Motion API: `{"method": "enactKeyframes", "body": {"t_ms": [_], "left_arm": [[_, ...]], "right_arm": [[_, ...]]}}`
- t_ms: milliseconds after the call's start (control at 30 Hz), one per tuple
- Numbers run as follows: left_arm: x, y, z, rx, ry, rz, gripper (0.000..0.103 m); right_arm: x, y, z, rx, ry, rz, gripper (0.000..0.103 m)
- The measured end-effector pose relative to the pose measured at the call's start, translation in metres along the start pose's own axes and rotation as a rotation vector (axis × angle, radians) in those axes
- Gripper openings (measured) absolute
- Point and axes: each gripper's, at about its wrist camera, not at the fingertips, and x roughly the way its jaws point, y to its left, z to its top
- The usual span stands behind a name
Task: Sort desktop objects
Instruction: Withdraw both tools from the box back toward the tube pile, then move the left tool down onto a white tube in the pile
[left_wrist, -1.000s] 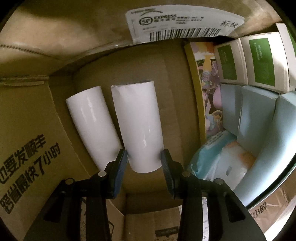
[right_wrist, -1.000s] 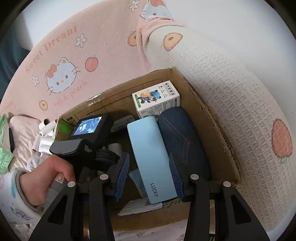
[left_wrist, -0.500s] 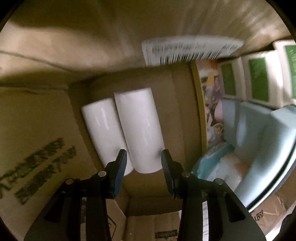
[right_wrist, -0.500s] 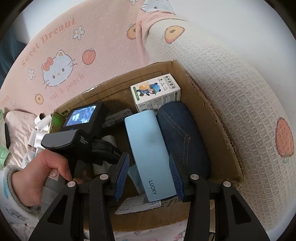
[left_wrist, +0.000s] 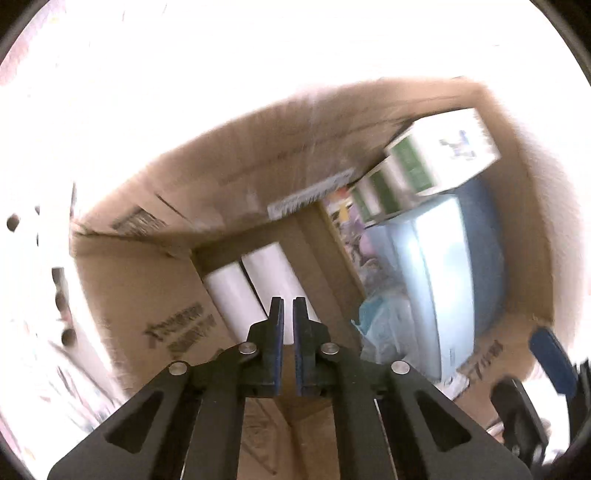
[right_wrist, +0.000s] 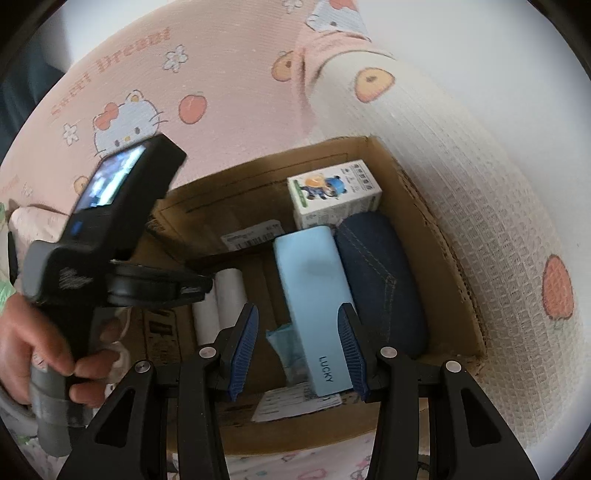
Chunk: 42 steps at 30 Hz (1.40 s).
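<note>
A cardboard box (right_wrist: 454, 295) lies on the pink bedding. Two white paper rolls (left_wrist: 255, 291) lie side by side on its floor; they also show in the right wrist view (right_wrist: 221, 299). My left gripper (left_wrist: 288, 310) is shut and empty, raised above the rolls; its body (right_wrist: 110, 236) shows in the right wrist view, held by a hand. My right gripper (right_wrist: 297, 332) is open and empty, above the near end of a light blue LUCKY case (right_wrist: 314, 291). A denim case (right_wrist: 380, 280) lies beside it.
White-and-green cartons (left_wrist: 439, 158) stand at the box's far end, one with a cartoon print (right_wrist: 332, 192). A tissue pack (left_wrist: 384, 328) lies beside the blue case (left_wrist: 443, 273). A Hello Kitty blanket (right_wrist: 147, 92) and a waffle-weave pillow (right_wrist: 480, 166) surround the box.
My left gripper has let go of the right-hand roll, risen out of the box and closed its jaws. The right gripper has barely moved.
</note>
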Motion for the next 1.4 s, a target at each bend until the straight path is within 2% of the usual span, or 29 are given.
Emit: {"method": "enactKeyframes", "body": {"t_ms": [33,67,133,200,267,333,433,533,633,700,767,1000,1167,1267,1400], "left_arm": [[-0.003,-0.007,0.017,0.017,-0.035,0.000,0.004],[-0.009,-0.004,0.008,0.037,-0.078,-0.001,0.004],[-0.025,0.002,0.002,0.091,-0.155,-0.051,0.004],[-0.032,0.006,-0.003,0.139,-0.230,-0.151,0.004],[-0.057,0.007,-0.007,0.165,-0.297,-0.184,0.004],[-0.068,0.018,-0.017,0.176,-0.397,-0.214,0.004],[-0.065,0.030,-0.030,0.208,-0.516,-0.234,0.004],[-0.076,0.042,-0.048,0.241,-0.613,-0.185,0.004],[-0.086,0.055,-0.065,0.279,-0.660,-0.143,0.004],[-0.083,0.067,-0.074,0.258,-0.691,-0.115,0.004],[-0.082,0.082,-0.080,0.234,-0.700,-0.122,0.005],[-0.049,0.145,-0.106,0.041,-0.741,-0.135,0.005],[-0.004,0.178,-0.116,-0.082,-0.713,-0.110,0.005],[0.008,0.187,-0.117,-0.079,-0.693,-0.036,0.005],[-0.009,0.190,-0.116,-0.029,-0.788,0.026,0.005]], "right_arm": [[-0.002,0.005,0.001,-0.006,-0.002,-0.001,0.042],[-0.003,0.009,0.001,-0.010,-0.003,0.000,0.042],[-0.006,0.019,0.002,-0.020,-0.004,-0.002,0.042],[-0.007,0.028,0.003,-0.033,-0.002,-0.003,0.042],[-0.008,0.037,0.004,-0.045,0.003,-0.005,0.042],[-0.010,0.049,0.004,-0.061,0.005,-0.008,0.042],[-0.012,0.066,0.006,-0.091,0.008,-0.002,0.042],[-0.011,0.083,0.008,-0.116,0.017,-0.021,0.043],[-0.009,0.101,0.009,-0.151,0.026,-0.032,0.043],[-0.008,0.113,0.008,-0.167,0.029,-0.034,0.043],[-0.006,0.126,0.006,-0.194,0.034,-0.032,0.043],[0.004,0.158,0.001,-0.270,0.091,-0.032,0.043],[0.008,0.177,0.000,-0.304,0.096,-0.045,0.043],[0.011,0.190,0.001,-0.318,0.082,-0.036,0.043],[0.025,0.210,0.002,-0.357,0.118,-0.042,0.043]]}}
